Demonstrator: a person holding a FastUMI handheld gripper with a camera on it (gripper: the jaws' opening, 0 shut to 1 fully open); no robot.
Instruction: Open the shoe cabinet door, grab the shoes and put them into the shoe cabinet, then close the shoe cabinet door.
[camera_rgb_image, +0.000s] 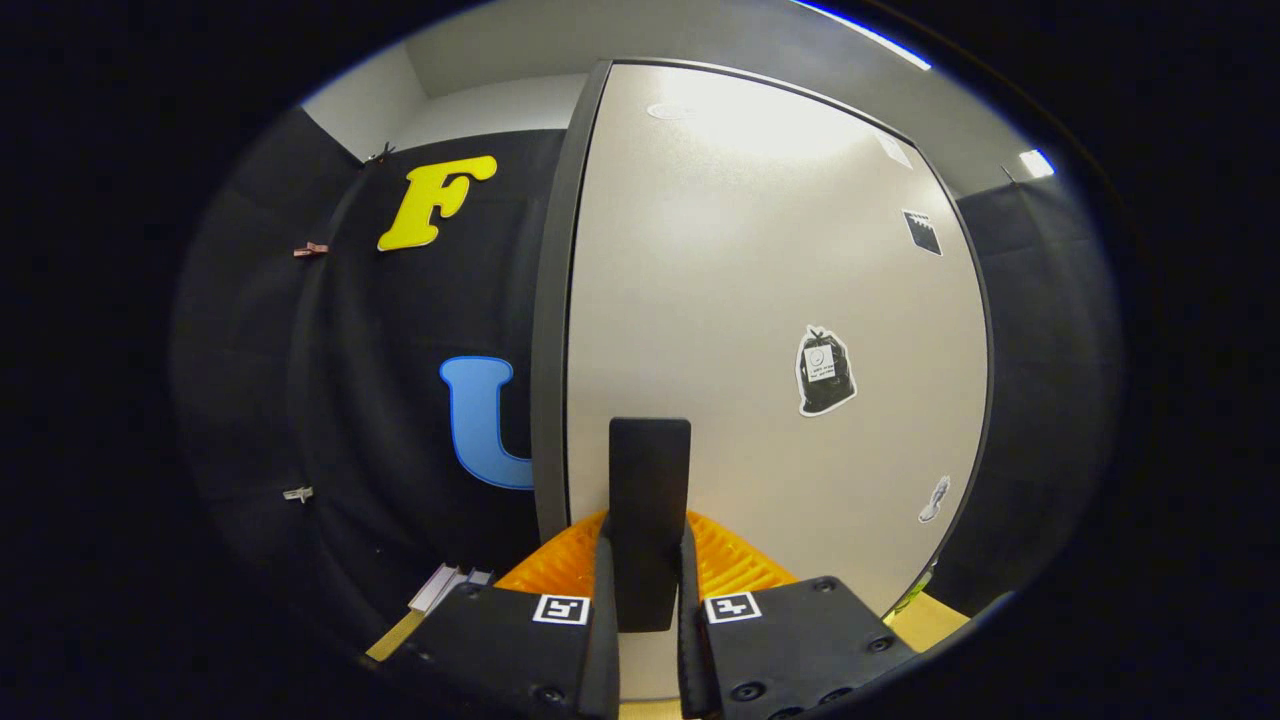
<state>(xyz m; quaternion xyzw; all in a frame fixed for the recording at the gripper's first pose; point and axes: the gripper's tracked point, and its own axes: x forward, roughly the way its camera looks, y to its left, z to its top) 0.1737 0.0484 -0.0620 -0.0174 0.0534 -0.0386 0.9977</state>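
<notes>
Booth wall noted left, beside door edge. Door found pale, flat, rigid, with stickers toward the right; judged light on its hinges but smooth, offering no purchase on the face. Handle, a dark upright tab near the left edge, judged the only sound hold. Gripper nearly closed, both fingers clamped on the handle's lower part. Shoes not sighted. Whether door stood ajar: could not tell.

Pale shoe cabinet door, its black handle pinched between the fingers.
</notes>
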